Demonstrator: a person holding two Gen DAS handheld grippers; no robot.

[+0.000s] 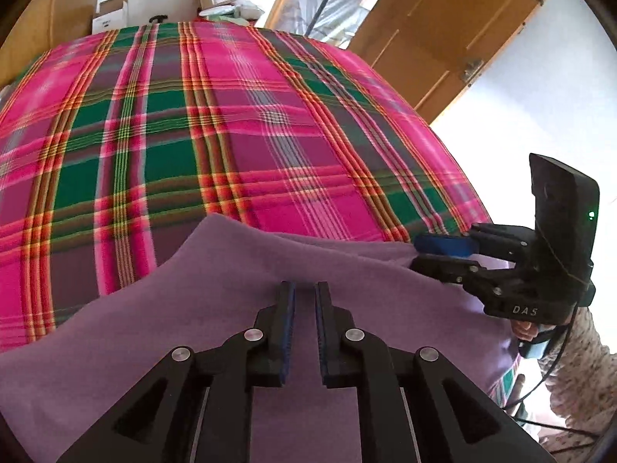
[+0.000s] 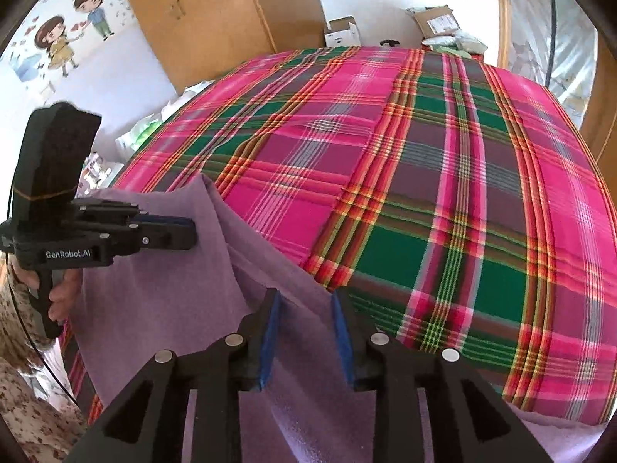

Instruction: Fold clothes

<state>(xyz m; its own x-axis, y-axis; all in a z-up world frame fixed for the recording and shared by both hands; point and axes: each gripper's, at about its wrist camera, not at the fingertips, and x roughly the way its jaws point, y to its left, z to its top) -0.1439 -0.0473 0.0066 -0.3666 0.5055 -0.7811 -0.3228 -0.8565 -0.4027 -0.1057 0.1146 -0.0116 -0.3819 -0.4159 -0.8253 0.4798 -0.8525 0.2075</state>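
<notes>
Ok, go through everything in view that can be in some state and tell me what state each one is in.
Purple garment: creased and bunched on the near edge of the bed.
Plaid bedspread: spread flat, mostly uncovered.
Left gripper: narrowly parted, over the garment.
Right gripper: open, garment between its fingers.
Wooden door: open.
Cardboard box: flaps open.

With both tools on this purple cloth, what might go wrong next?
1. The right tool stands open around a ridge of the purple cloth, so that side may slip free.
2. The left tool looks nearly closed on a thin edge; a pull might free it.
3. Dragging could rumple the plaid bedspread.
</notes>
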